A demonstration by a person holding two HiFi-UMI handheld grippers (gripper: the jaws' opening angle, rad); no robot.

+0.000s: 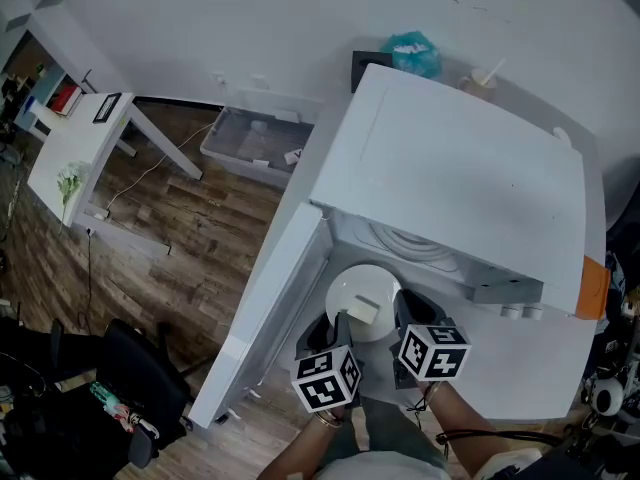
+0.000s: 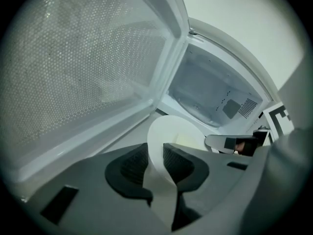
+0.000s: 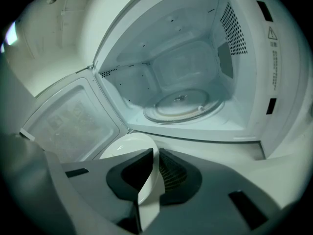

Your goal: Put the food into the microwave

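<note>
White plate [image 1: 358,284] is pinched at its near rim by both tongs. In the left gripper view, the left gripper [image 2: 157,163] has its two dark pads pressed against either face of the rim, and the plate curves up and away between them. In the right gripper view, the right gripper [image 3: 155,171] grips the same way, with the rim edge-on between its pads. From the head view I log the two marker cubes side by side, close together, below the plate.

Food [image 1: 365,310]: one pale, blocky piece lying on the plate, near the edge closest to me. I cannot tell what kind of food it is.

The plate is held in front of the microwave [image 1: 470,173] opening, at the threshold, between the cabinet and the door [image 1: 262,318], and it is not yet on the glass turntable [image 3: 178,106]. The door is swung fully out to my left, and its perforated window fills the left part of the left gripper view. The cavity is lit, and the turntable has nothing on it.

Further out, a teal bag [image 1: 412,53] sits behind the microwave. A grey bin [image 1: 250,146] rests on the wooden floor against the wall. A white table [image 1: 72,148] stands at far left.
</note>
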